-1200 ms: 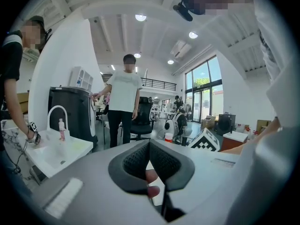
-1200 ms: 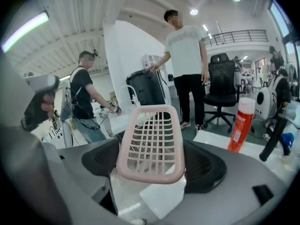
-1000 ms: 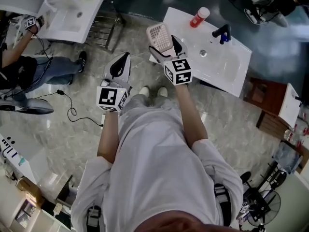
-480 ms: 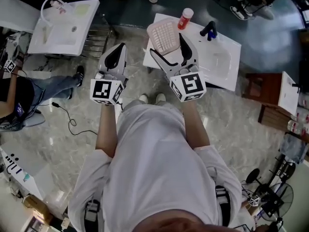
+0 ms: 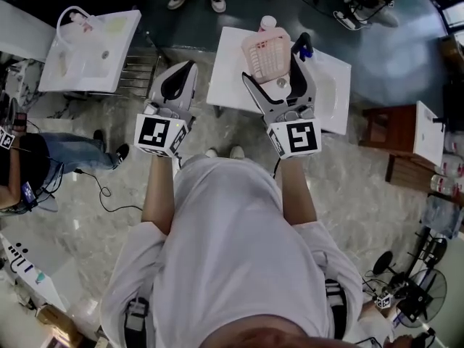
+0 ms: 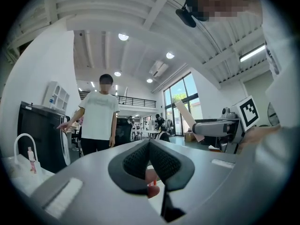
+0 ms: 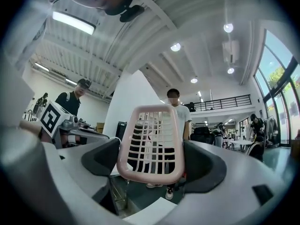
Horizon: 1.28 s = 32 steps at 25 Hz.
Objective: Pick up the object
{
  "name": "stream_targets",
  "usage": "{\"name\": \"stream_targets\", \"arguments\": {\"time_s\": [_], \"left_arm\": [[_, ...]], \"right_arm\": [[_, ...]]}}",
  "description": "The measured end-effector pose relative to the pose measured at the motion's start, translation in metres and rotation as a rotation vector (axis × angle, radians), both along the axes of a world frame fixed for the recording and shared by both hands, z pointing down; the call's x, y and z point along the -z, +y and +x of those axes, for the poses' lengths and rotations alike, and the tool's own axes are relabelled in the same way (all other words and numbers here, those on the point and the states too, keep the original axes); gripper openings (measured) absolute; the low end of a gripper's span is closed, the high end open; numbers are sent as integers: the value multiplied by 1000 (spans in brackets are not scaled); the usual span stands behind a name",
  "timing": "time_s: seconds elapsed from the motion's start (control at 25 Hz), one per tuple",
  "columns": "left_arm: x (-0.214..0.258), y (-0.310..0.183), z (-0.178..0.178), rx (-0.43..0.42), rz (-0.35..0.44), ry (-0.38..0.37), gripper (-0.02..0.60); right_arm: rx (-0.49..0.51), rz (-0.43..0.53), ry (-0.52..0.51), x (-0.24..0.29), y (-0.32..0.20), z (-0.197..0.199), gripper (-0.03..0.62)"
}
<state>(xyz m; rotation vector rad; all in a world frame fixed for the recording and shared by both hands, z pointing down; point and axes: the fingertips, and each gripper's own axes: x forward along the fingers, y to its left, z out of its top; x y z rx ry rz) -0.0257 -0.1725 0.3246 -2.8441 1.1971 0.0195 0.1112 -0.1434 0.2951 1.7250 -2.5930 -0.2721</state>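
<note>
Right gripper [image 5: 279, 85] is clamped on a pink plastic basket [image 5: 267, 55]. In the right gripper view both pads sit against the sides of the basket [image 7: 151, 144], which stands upright between them with its open lattice facing the camera. The right gripper [image 7: 152, 165] holds it in the air, off the white sink unit [image 5: 230, 78] whose edge shows at 6 o'clock in that view.

In the head view the basket is at 12 o'clock of the right gripper, over the sink unit's top. A black faucet [image 5: 303, 46] is just beside the basket at 2 o'clock. A bottle [image 5: 267, 22] pokes out past the basket at 12 o'clock, only its cap end visible.

Left gripper [image 5: 177, 85] is at 9 o'clock of the right one, well apart from the basket. Its jaws are together with nothing between them, and the dark pads [image 6: 140, 161] meet at the tip in the left gripper view.

A second white sink [image 5: 94, 46] is at 10 o'clock in the head view. A standing person [image 6: 99, 118] in a white shirt is at 10 o'clock in the left gripper view.
</note>
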Motion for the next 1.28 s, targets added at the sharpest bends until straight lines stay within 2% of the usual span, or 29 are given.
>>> {"name": "stream_targets", "arguments": {"time_s": [0.72, 1.28], "left_arm": [[-3, 19, 28, -48, -4, -26, -2], [-8, 24, 33, -62, -15, -37, -2]], "right_arm": [[-25, -40, -54, -18, 8, 21, 429], [-33, -45, -66, -21, 12, 22, 428]]}}
